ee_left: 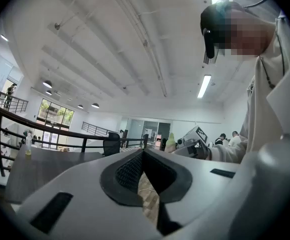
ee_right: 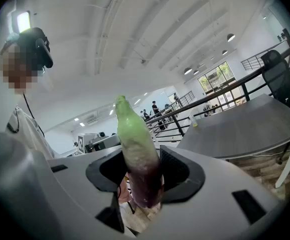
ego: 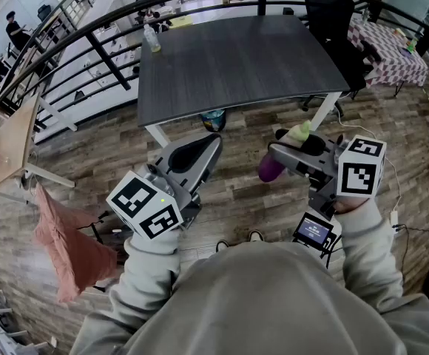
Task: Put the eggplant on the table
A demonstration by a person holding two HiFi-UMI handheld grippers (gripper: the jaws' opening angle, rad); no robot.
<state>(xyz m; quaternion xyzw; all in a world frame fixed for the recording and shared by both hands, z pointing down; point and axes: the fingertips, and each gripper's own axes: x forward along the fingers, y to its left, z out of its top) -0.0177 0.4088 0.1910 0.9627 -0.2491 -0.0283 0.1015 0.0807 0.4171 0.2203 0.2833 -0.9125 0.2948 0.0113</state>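
Pink cloth: drapes over a stand on the wooden floor, far to my left.
Bottle: stands upright at the far left corner of the table. It is clear, with what looks like a little yellowish liquid low down, though I cannot be sure of the contents.
Left gripper: my left hand holds it roughly level. In the left gripper view the jaw tips meet and nothing is between them.
Tub: a small bluish one sits on the floor under the table's near edge. I cannot make out what is in it.
Table: the top is dark grey and bare apart from the bottle.
Eggplant: it is in the air above the floor, short of the table's near edge. In the right gripper view its green end sticks up past the pads and its purple end hangs below.
Right gripper: its jaws are clamped on the eggplant's middle.
Chair: it is black and stands at the table's far right side.
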